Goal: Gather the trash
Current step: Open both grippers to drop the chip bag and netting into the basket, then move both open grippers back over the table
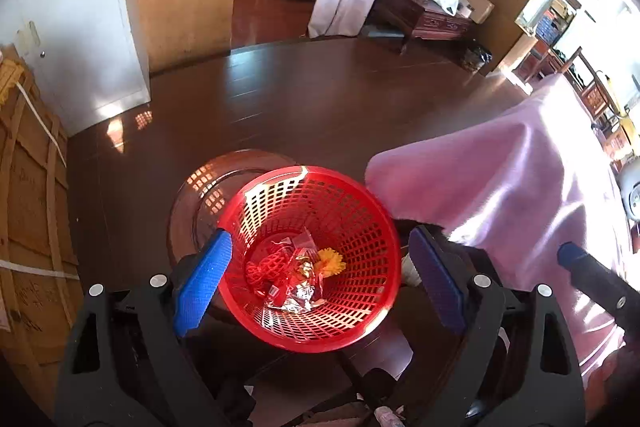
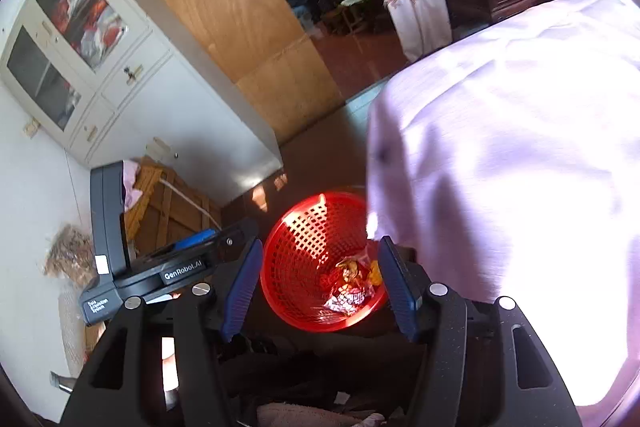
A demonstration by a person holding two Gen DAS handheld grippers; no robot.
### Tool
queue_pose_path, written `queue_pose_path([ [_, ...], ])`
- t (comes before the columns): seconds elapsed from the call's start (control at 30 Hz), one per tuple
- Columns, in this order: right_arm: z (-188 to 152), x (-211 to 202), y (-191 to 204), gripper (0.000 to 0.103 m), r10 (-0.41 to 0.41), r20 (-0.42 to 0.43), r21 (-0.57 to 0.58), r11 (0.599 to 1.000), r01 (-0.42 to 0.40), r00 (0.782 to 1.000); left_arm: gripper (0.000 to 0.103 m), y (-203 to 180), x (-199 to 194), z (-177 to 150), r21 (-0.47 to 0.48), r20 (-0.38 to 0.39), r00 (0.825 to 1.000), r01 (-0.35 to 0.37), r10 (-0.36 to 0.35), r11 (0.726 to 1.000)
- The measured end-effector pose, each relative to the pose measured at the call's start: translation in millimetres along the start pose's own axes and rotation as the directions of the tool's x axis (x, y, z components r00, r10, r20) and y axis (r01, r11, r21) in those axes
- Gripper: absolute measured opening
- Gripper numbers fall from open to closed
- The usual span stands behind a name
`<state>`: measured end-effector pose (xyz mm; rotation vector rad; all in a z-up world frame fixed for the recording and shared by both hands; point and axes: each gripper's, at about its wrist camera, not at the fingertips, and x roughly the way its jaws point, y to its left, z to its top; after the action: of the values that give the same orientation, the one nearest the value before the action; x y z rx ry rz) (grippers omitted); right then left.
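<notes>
A red mesh basket (image 1: 344,323) stands on the dark floor, below and between both grippers. Inside lies trash (image 1: 300,275): a red net, a yellow scrap, crumpled foil and clear wrappers. My left gripper (image 1: 320,239) hovers above it, open wide; the left pad overlaps the rim in view and the right pad stands clear of it. The right wrist view shows the same basket (image 2: 296,267) with a printed snack wrapper (image 2: 348,291) on top. My right gripper (image 2: 320,247) is open above it with nothing between its pads. The left gripper's body (image 2: 160,267) sits at that view's left.
A pink cloth (image 1: 500,195) drapes over a table edge just right of the basket and fills the right wrist view's right half (image 2: 520,167). A wooden crate (image 1: 28,207) and a white cabinet (image 1: 80,27) stand to the left. Dark wood floor (image 1: 320,99) stretches beyond.
</notes>
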<state>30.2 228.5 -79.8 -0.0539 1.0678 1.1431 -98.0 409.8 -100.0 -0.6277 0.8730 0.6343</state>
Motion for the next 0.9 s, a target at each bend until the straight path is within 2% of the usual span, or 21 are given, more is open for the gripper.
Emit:
queue_pose_path([
  [0.23,-7,-49,-20,0.064,-0.018,0.107,0.024,1.000,0.016,0.994,0.089,-34,-17,-4,0.075,0.026,1.000,0.001,-0.003,0.997],
  [0.5,-28,-115,-51,0.066,-0.060,0.225,0.084,0.996,0.042,0.973,0.090,-91,-34,-20,0.197,0.046,0.998,0.028,-0.038,0.980],
  [0.7,-52,-169,-78,0.070,-0.128,0.321,0.149,0.985,0.084,0.938,0.091,-144,-44,-38,0.318,0.045,0.997,0.041,-0.058,0.947],
  [0.9,-84,-228,-119,0.073,-0.213,0.409,0.254,0.960,0.113,0.887,0.093,-204,-52,-59,0.439,0.037,0.994,0.074,-0.100,0.895],
])
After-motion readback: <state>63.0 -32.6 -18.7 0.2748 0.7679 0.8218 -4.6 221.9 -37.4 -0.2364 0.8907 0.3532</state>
